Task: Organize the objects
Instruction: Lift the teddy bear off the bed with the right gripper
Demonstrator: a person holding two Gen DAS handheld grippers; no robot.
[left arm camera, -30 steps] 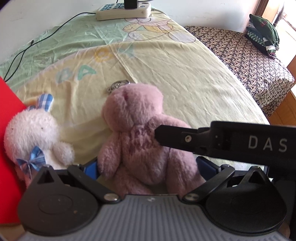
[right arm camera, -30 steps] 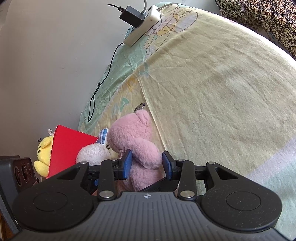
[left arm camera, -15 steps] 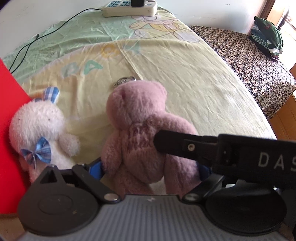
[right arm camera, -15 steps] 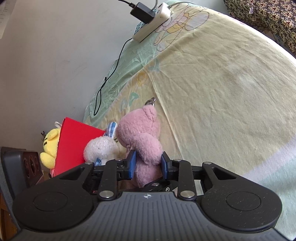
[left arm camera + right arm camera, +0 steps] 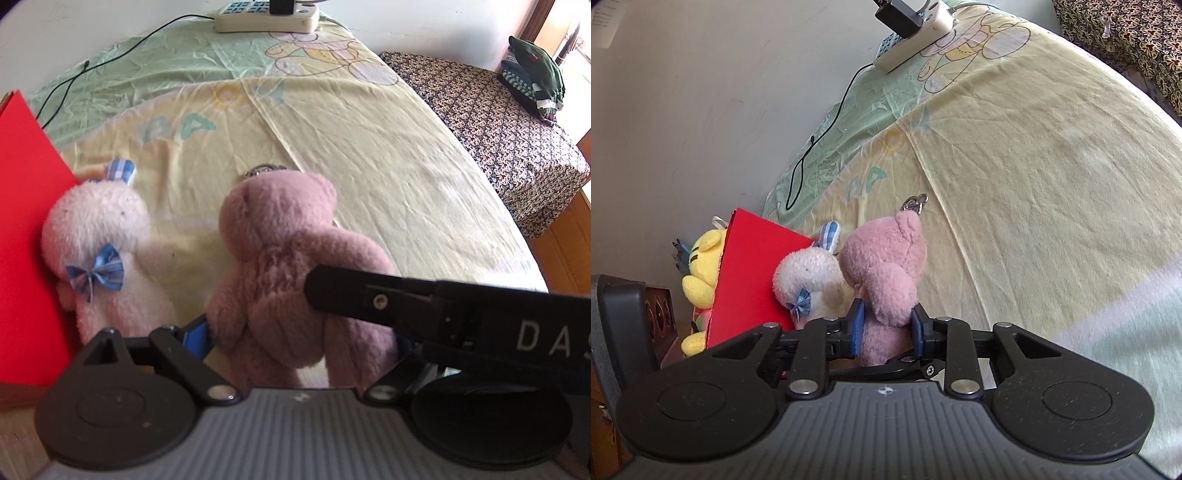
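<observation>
Your right gripper has closed in since a second ago: its blue-padded fingers now press both flanks of the fuzzy pink plush bear, where before they stood a little wider. Your left gripper sits with its blue pads spread either side of the bear's legs; you cannot tell from here whether they touch, since the fur and the right tool's black finger cover the right pad. The bear sits upright on the pale yellow and green printed bedsheet, and has come closer to the fluffy white plush rabbit with blue checked bow, now just beside it. The rabbit leans against the red card box. Behind that box a yellow plush toy shows only in part. The metal keyring at the bear's head is half hidden in the left view. Farther back lies a white power strip with black plug, and folded dark green clothes on a patterned brown cover.
</observation>
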